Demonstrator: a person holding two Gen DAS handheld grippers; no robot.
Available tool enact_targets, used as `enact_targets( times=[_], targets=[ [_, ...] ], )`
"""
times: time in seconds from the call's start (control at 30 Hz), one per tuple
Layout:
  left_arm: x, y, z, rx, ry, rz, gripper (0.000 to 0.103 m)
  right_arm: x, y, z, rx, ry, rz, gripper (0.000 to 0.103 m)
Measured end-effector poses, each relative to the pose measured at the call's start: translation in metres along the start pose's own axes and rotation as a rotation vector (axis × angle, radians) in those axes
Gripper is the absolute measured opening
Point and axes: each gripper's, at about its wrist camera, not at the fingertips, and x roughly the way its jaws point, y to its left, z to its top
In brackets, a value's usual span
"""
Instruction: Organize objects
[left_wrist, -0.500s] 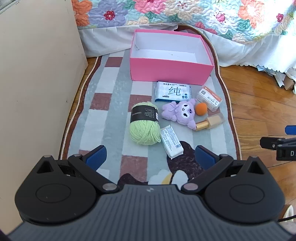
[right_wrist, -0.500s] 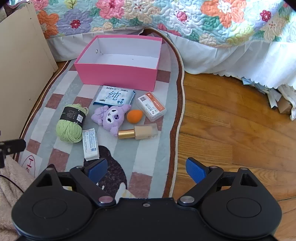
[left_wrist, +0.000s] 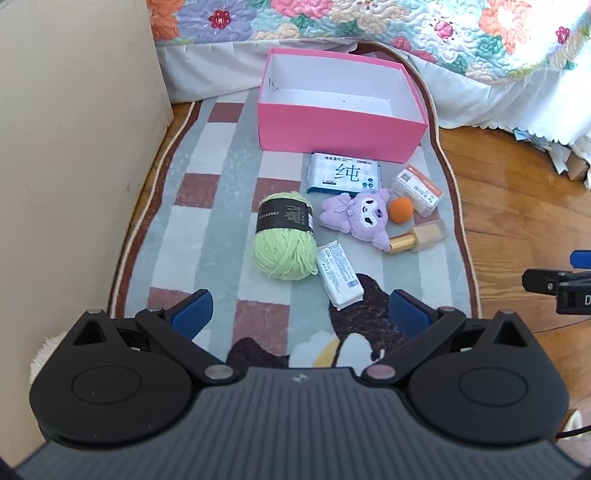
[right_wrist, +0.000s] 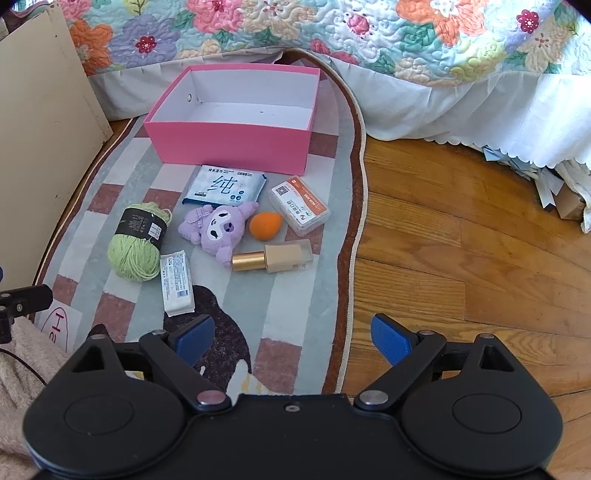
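Both my left claw (left_wrist: 299, 314) and right claw (right_wrist: 291, 334) gape wide, holding nothing; seven items, yarn (left_wrist: 284, 240) included, lie on the rug (left_wrist: 207, 229) before what seems an empty pink box (left_wrist: 341, 129).

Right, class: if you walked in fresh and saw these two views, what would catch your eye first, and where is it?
First the empty pink box at the far end of the checked rug, just before the flowered quilt. Next the small heap in front of it: green yarn ball on the left, purple plush toy in the middle, orange sponge beside it. Both grippers hang open above the near end of the rug.
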Motion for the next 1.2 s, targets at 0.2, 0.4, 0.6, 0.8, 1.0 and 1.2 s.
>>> enact_targets(
  times=[0.2, 0.4, 0.6, 0.8, 1.0, 1.2],
  targets=[
    [-0.001, 0.0, -0.001, -0.008, -0.003, -0.01, 0.103, -0.004, -0.004, 0.002, 0.011, -0.009, 0.0, 0.094],
    [-0.002, 0.0, 0.001, -0.022, 0.007, -0.021, 0.103, -0.006, -0.004, 0.001, 0.004, -0.017, 0.021, 0.094],
    [-0.002, 0.0, 0.001, -0.025, 0.003, -0.008, 0.103, -0.009, 0.0, 0.0, -0.03, -0.037, 0.036, 0.094],
    [-0.004, 0.0, 0.001, -0.027, 0.006, -0.024, 0.102, -0.009, 0.002, 0.002, -0.038, -0.041, 0.041, 0.094],
    [-0.009, 0.004, 0.001, -0.06, -0.015, -0.023, 0.101, -0.01, 0.005, 0.0, -0.046, -0.046, 0.036, 0.094],
    [-0.01, 0.009, -0.001, -0.092, -0.02, -0.011, 0.101, -0.011, 0.005, -0.002, -0.048, -0.044, 0.035, 0.094]
  ],
)
